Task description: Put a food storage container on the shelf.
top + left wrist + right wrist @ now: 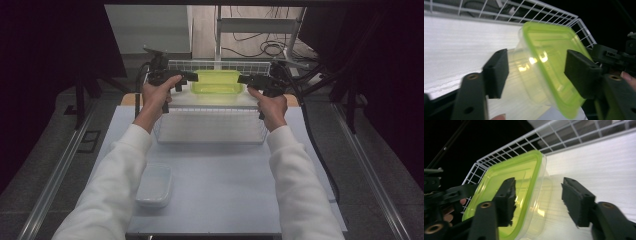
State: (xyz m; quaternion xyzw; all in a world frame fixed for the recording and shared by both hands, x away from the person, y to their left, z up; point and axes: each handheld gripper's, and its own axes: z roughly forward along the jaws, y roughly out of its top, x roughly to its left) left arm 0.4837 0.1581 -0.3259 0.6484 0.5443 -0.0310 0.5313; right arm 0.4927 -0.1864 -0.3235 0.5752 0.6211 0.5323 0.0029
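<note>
Both my left gripper (192, 77) and right gripper (243, 79) stand with jaws wide, unclamped, flanking the green-lidded clear plastic container (216, 81) inside the white wire basket (210, 136); judged light, rigid, slippery, best gripped across its lid rim.

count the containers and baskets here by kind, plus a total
green-lidded container: 1
clear container without a lid: 1
white wire basket: 1
total: 3

Container (544, 75) corner cut off below
</note>
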